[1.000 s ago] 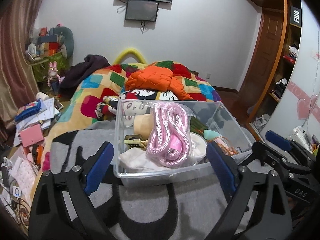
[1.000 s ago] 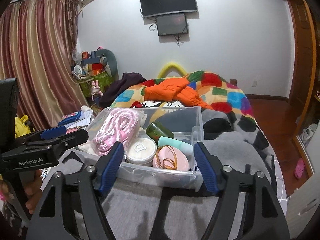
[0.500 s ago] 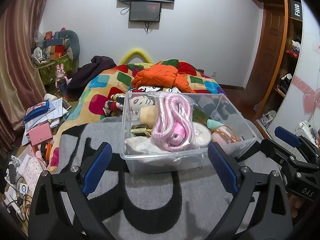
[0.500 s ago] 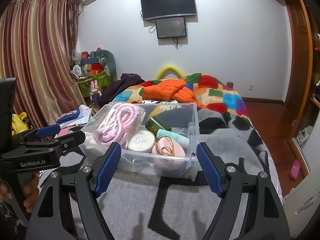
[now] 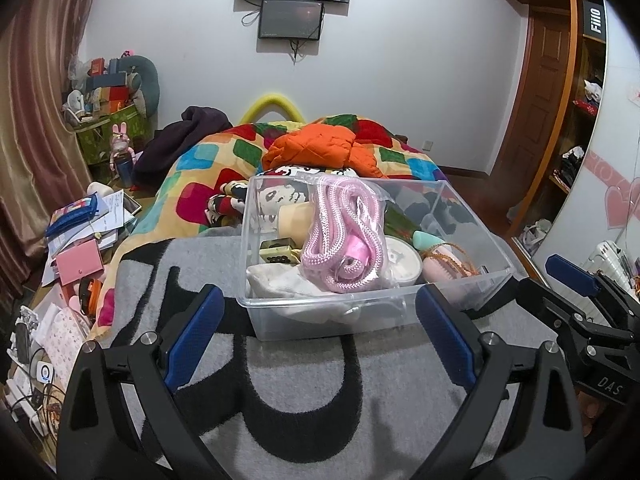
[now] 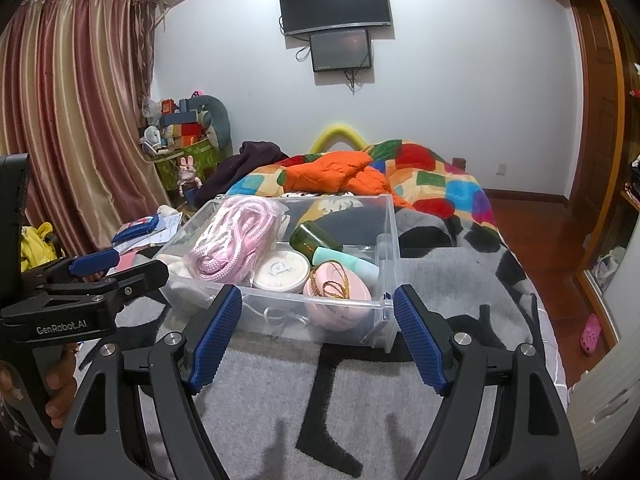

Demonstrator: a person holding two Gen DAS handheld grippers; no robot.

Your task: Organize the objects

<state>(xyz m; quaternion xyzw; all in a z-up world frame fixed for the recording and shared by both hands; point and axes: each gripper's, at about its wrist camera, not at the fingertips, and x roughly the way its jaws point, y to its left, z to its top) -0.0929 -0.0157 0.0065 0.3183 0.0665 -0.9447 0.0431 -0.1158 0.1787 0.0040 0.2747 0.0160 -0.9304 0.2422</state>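
Clear plastic formed the storage bin (image 5: 360,312), which sat mid-frame on the grey-and-black blanket (image 5: 280,400), holding a bagged pink rope (image 5: 344,236), a white round tin (image 6: 282,270) and a green bottle (image 6: 314,238). The left gripper (image 5: 318,338) hovered low in front of it, jaws spread wide and empty. The right gripper (image 6: 318,334) did likewise, level and pointed at the bin's near wall.

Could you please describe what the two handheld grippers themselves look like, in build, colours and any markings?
Both are matte black, angular frames with silver bolt heads and two fingers, each faced with a ribbed blue pad. The left gripper shows white "GenRobot.AI" lettering on its side in the right wrist view; the right gripper shows "DAS" in the left wrist view. A bare hand holds the left one; no cables or sleeves show.
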